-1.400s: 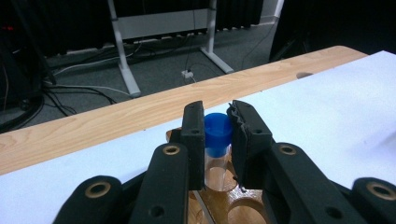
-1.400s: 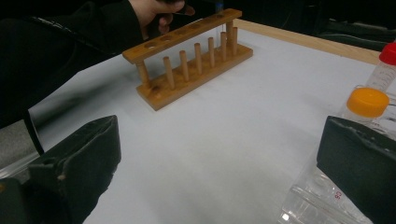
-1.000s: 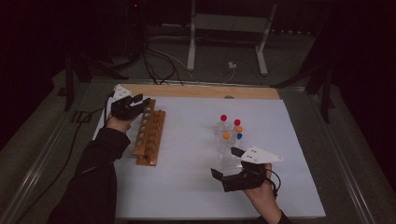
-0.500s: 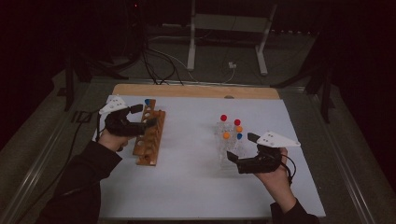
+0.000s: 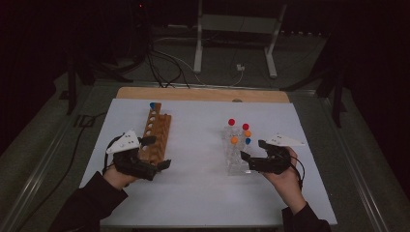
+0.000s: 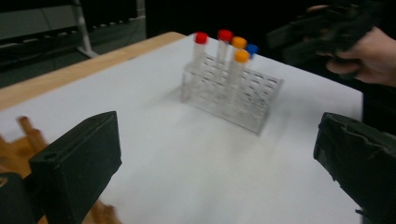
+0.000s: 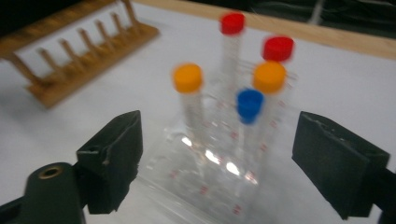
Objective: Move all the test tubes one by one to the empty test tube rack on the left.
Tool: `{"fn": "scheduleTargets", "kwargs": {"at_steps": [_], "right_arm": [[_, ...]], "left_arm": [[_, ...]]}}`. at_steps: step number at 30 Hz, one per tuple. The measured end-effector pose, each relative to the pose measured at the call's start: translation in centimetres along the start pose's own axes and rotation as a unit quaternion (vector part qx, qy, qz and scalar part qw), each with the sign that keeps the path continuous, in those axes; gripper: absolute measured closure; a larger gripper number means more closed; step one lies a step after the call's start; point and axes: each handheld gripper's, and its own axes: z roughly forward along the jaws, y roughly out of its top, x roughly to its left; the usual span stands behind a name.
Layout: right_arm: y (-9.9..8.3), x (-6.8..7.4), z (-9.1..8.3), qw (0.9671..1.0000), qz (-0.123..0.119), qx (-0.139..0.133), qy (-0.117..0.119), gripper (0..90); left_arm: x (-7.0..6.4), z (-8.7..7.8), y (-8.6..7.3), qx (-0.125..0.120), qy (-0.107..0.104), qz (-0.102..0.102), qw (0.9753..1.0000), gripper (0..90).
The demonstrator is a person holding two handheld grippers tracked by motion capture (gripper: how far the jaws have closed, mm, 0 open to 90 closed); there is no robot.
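A wooden rack [image 5: 156,129] lies on the white mat's left half, one blue-capped tube [image 5: 152,105] standing at its far end. My left gripper [image 5: 157,152] is open at the rack's near end, its jaws either side of that end; it also shows as the left gripper [image 6: 215,158] with wide jaws. A clear rack [image 5: 237,159] at centre right holds several tubes with red, orange and blue caps. My right gripper [image 5: 252,151] is open just right of it. In the right gripper view, the right gripper [image 7: 219,163] faces the clear rack [image 7: 210,158] close up.
The white mat [image 5: 203,193] covers a wooden table [image 5: 203,93] whose far edge shows. Cables and a metal stand lie on the dark floor beyond. The left gripper view shows the clear rack [image 6: 233,95] ahead and the other hand [image 6: 359,51] at top right.
My left gripper has come from the wooden rack's far end to its near end. My right gripper has moved away from me and right, up beside the clear rack.
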Motion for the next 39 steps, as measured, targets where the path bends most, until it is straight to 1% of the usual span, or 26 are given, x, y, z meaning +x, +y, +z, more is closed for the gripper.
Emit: {"fn": "scheduleTargets", "kwargs": {"at_steps": [1, 2, 3, 4, 6, 8, 9, 10, 11, 12, 14, 17, 18, 20, 22, 24, 27, 29, 33, 36, 39], "right_arm": [[-0.1, -0.1, 0.2, 1.0000, 0.002, 0.005, -0.005, 17.3], [-0.2, -0.2, 0.3, 0.9999, 0.001, 0.007, -0.010, 24.0], [-0.2, -0.2, 0.3, 0.9998, 0.003, 0.009, -0.015, 26.6], [-0.3, -0.3, 0.4, 0.9998, 0.004, 0.011, -0.017, 27.3], [-0.3, -0.4, 0.6, 0.9993, 0.008, 0.019, -0.031, 35.4], [-0.3, -0.4, 0.9, 0.9990, 0.012, 0.025, -0.035, 39.0], [-0.3, -0.5, 1.0, 0.9987, 0.014, 0.031, -0.037, 41.5], [-0.3, -0.5, 1.2, 0.9985, 0.014, 0.037, -0.037, 43.7], [-0.3, -0.5, 1.3, 0.9981, 0.011, 0.043, -0.043, 44.9], [-0.3, -0.5, 1.5, 0.9979, 0.015, 0.046, -0.045, 47.1], [-0.3, -0.5, 1.7, 0.9977, 0.018, 0.051, -0.042, 50.9], [-0.2, -0.3, 2.1, 0.9973, 0.017, 0.054, -0.046, 56.8], [-0.1, -0.3, 2.3, 0.9971, 0.016, 0.056, -0.048, 58.7], [0.0, -0.2, 2.6, 0.9966, 0.019, 0.061, -0.052, 61.8], [0.1, -0.1, 3.0, 0.9959, 0.015, 0.069, -0.056, 64.0], [0.1, 0.0, 3.2, 0.9954, 0.014, 0.073, -0.060, 68.1], [0.1, 0.0, 3.5, 0.9945, 0.011, 0.076, -0.071, 73.2], [0.0, -0.2, 3.6, 0.9944, 0.016, 0.078, -0.070, 74.7], [0.0, -0.2, 3.7, 0.9944, 0.013, 0.075, -0.074, 75.1], [0.0, 0.0, 3.8, 0.9940, 0.007, 0.073, -0.082, 75.5], [0.0, 0.0, 3.9, 0.9939, 0.008, 0.070, -0.084, 75.9]], "left_arm": [[-0.3, 0.0, -0.2, 0.001, -0.004, 0.000, 1.0000, 1.8], [-0.5, 0.0, -0.4, 0.001, -0.006, -0.001, 1.0000, 1.8], [-0.8, 0.0, -0.7, 0.004, -0.012, -0.003, 0.9999, 1.8], [-1.0, 0.1, -0.9, 0.006, -0.013, -0.002, 0.9999, 1.8], [-1.4, 0.1, -1.4, 0.011, -0.021, -0.005, 0.9997, 1.8], [-1.9, 0.3, -2.0, 0.018, -0.024, -0.003, 0.9995, 1.8], [-2.1, 0.3, -2.3, 0.021, -0.029, -0.002, 0.9994, 1.8], [-2.3, 0.4, -2.5, 0.024, -0.029, -0.002, 0.9993, 1.8], [-2.5, 0.5, -2.7, 0.026, -0.031, -0.001, 0.9992, 1.8], [-2.6, 0.5, -2.9, 0.028, -0.035, 0.000, 0.9990, 1.8], [-3.0, 0.7, -3.2, 0.035, -0.036, 0.004, 0.9987, 1.8], [-3.2, 0.8, -3.4, 0.039, -0.040, 0.006, 0.9984, 1.8], [-3.2, 0.8, -3.5, 0.039, -0.043, 0.004, 0.9983, 1.8], [-3.2, 0.9, -3.5, 0.042, -0.041, 0.008, 0.9983, 1.8], [-3.1, 0.9, -3.6, 0.041, -0.039, 0.005, 0.9984, 1.7], [-3.1, 0.9, -3.6, 0.039, -0.041, 0.003, 0.9984, 1.8], [-3.0, 0.9, -3.7, 0.043, -0.039, 0.006, 0.9983, 1.8], [-3.0, 1.0, -3.8, 0.042, -0.040, 0.003, 0.9983, 1.8], [-3.0, 1.0, -3.8, 0.044, -0.038, 0.004, 0.9983, 1.8], [-3.0, 1.1, -3.8, 0.044, -0.038, 0.005, 0.9983, 1.8], [-3.0, 1.1, -3.8, 0.044, -0.037, 0.005, 0.9983, 1.8]]}}
